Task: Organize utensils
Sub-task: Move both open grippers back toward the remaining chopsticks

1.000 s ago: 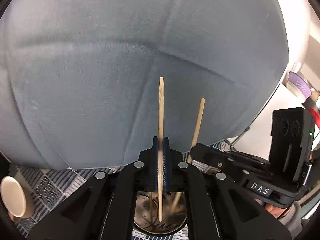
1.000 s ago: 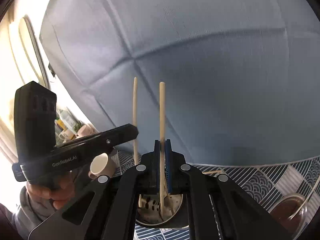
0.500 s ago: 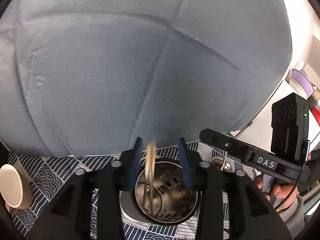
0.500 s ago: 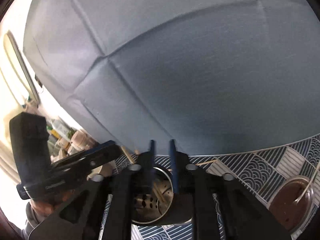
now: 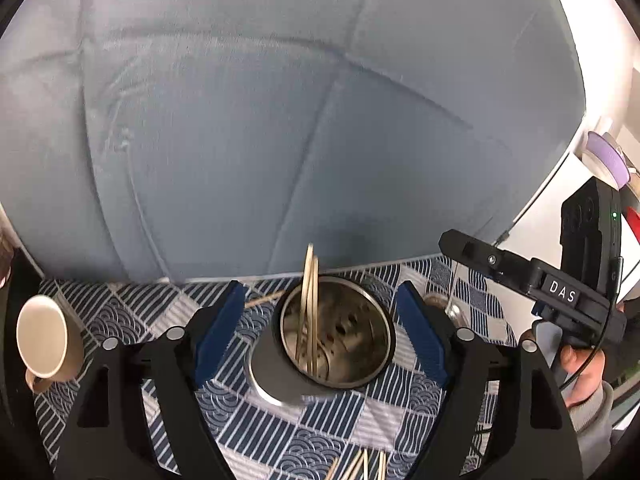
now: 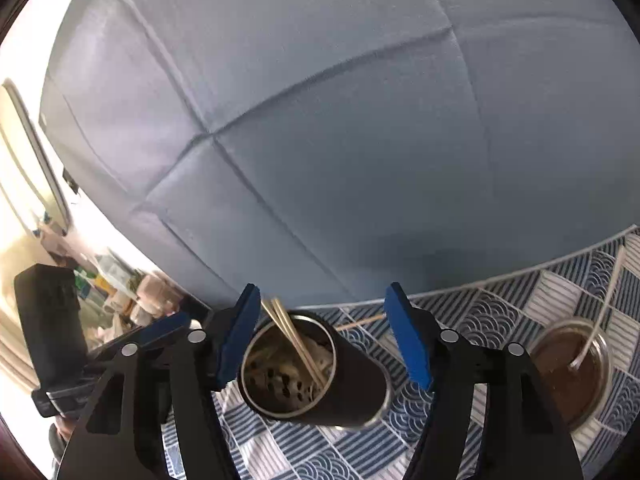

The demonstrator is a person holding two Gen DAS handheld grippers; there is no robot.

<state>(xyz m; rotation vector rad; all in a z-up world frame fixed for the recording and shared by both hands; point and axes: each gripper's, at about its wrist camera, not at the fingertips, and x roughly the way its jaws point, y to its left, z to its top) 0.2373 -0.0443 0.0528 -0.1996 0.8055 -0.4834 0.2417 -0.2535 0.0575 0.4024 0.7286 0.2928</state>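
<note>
Left wrist view first: the left gripper (image 5: 320, 332) tilts downward over the table, its jaws opening and already wide, with nothing pressed between the blue pads (image 5: 219, 332). Framed in the gap sits the metal utensil holder (image 5: 336, 340), and two wooden chopsticks (image 5: 309, 304) stand inside it, leaning against the far rim with their tips poking above it. They touch neither pad. Off to the right, a hand (image 5: 580, 372) in a grey sleeve grips the handle of the right gripper (image 5: 452, 240), which is angled in toward the holder from that side.

From the right wrist, the right gripper (image 6: 322, 336) also points down at the holder (image 6: 312, 376), jaws opening and apart, empty. The same chopsticks (image 6: 294, 340) lean toward the left pad's side of the rim, though I cannot tell whether they brush it.

Further out, one loose chopstick (image 5: 264, 300) lies on the blue patterned tablecloth (image 5: 332, 420) behind the holder, and more stick ends (image 5: 360, 466) show at the near edge. A beige cup (image 5: 44, 340) lies on its side at the left; a glass bowl of brown liquid (image 6: 572, 368) with a spoon in it sits at the right. A grey-blue cushion (image 5: 280, 120) backs everything.
</note>
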